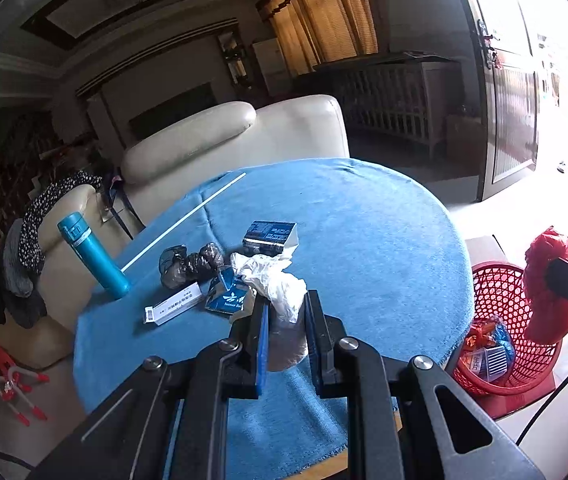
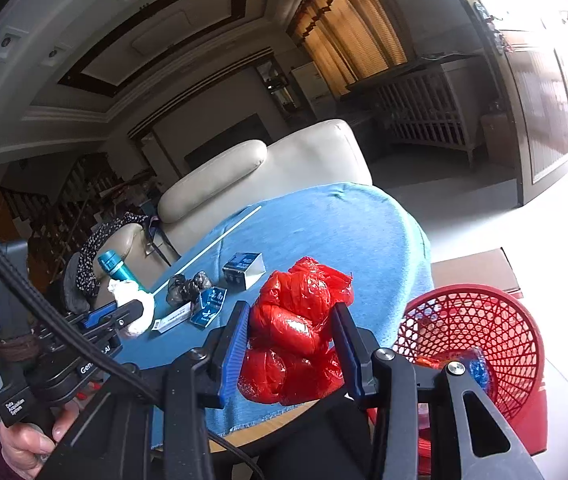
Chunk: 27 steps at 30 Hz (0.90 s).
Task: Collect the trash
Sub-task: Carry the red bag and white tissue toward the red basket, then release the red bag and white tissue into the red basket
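My left gripper (image 1: 286,308) is shut on a crumpled white plastic bag (image 1: 273,284) and holds it over the blue-clothed round table (image 1: 364,216); the bag also shows in the right wrist view (image 2: 131,308). My right gripper (image 2: 290,320) is shut on a crumpled red plastic bag (image 2: 300,320), near the table's right edge; the red bag also shows in the left wrist view (image 1: 546,280). A red mesh basket (image 2: 476,320) stands right of the table with wrappers inside, and it shows in the left wrist view (image 1: 500,304).
On the table lie a dark crumpled bag (image 1: 189,262), a dark blue box (image 1: 269,234), a blue carton (image 1: 225,294), a white box (image 1: 173,308), a teal flask (image 1: 93,256) and a white stick (image 1: 183,222). A cream sofa (image 1: 235,136) stands behind.
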Motion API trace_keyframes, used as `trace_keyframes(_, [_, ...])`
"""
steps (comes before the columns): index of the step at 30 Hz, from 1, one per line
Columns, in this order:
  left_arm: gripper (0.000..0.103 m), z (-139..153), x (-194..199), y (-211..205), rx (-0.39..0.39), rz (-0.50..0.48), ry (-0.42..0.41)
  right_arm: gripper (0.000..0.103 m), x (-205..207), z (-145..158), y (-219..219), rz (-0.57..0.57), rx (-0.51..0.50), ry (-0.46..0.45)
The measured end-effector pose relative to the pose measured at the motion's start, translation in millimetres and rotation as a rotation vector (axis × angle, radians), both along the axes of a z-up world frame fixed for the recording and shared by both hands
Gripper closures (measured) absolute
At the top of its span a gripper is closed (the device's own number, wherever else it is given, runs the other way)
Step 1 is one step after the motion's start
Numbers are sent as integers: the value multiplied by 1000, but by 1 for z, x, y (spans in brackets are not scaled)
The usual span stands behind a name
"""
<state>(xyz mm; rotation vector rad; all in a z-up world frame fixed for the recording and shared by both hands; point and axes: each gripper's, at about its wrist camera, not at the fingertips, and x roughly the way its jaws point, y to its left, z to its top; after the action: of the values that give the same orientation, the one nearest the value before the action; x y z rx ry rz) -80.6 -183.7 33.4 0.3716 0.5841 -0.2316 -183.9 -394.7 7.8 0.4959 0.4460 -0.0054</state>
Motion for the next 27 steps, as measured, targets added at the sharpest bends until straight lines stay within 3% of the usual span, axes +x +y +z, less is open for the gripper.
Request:
trace_keyframes(9, [85,3,-6,-27,-6,-82,30,59,-22,-4,-35,-92,24,-10])
trace_keyframes(27, [82,-15,-20,-125,-34,-421,197,58,-46,-24,-97,-246,83,25])
